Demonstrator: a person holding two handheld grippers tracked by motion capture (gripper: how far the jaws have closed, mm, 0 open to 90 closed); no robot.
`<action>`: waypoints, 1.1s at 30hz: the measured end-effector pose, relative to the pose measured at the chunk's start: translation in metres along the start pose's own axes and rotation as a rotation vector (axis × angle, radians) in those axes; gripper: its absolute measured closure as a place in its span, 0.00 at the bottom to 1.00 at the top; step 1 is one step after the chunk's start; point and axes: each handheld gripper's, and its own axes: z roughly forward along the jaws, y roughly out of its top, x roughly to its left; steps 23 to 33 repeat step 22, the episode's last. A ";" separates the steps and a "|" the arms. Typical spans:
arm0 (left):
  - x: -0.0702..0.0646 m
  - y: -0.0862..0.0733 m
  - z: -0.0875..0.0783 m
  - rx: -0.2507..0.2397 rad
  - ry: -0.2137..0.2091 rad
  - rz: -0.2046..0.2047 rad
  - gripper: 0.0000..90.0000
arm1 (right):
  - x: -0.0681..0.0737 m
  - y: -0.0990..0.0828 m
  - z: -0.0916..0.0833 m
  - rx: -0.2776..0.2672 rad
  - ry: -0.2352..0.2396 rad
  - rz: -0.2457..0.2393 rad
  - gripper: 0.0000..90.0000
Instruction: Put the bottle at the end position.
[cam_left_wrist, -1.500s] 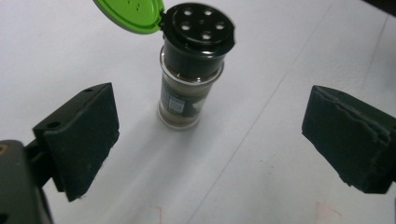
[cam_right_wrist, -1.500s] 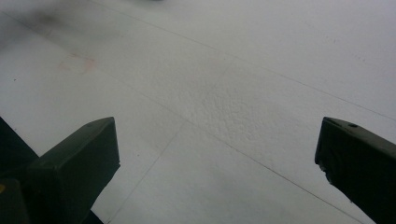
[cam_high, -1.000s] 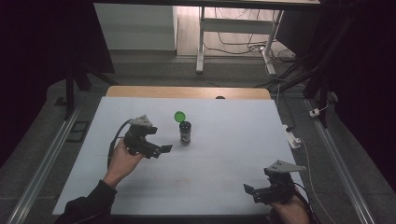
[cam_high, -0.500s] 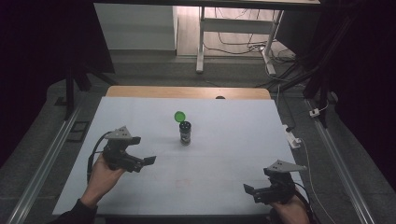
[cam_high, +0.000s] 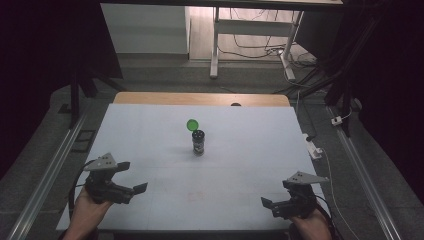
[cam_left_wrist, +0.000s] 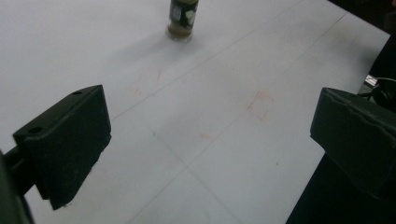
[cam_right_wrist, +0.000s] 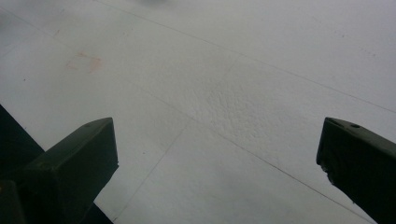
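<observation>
A small dark bottle (cam_high: 198, 143) stands upright in the middle of the white table (cam_high: 150, 150), its green flip lid (cam_high: 192, 124) hinged open. My left gripper (cam_high: 134, 192) rests at the front left of the table, far from the bottle, open with nothing between its jaws. The left gripper view shows the bottle's lower part (cam_left_wrist: 183, 18) far ahead, beyond the spread jaws of the left gripper (cam_left_wrist: 210, 140). My right gripper (cam_high: 270, 205) sits at the front right near the table's edge, open and empty. In its own view the right gripper (cam_right_wrist: 217, 158) has bare tabletop between its jaws.
A white power strip (cam_high: 314, 148) lies off the table's right edge. A wooden strip (cam_high: 200, 98) runs along the far edge. Metal rails (cam_high: 55, 170) flank both sides. Faint red marks (cam_left_wrist: 259, 100) show on the tabletop.
My left gripper has drawn back from beside the bottle toward the front left corner. The right gripper and the bottle have stayed in place.
</observation>
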 end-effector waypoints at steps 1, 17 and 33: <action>0.000 -0.004 -0.002 -0.001 0.001 -0.002 0.00 | 0.000 0.000 0.000 0.000 -0.001 0.002 0.00; 0.001 -0.043 -0.015 0.076 0.093 -0.041 0.00 | 0.001 0.000 0.000 0.006 -0.003 0.002 0.00; 0.001 -0.042 -0.012 0.095 0.095 -0.049 0.00 | 0.001 0.000 0.001 0.011 -0.005 -0.003 0.00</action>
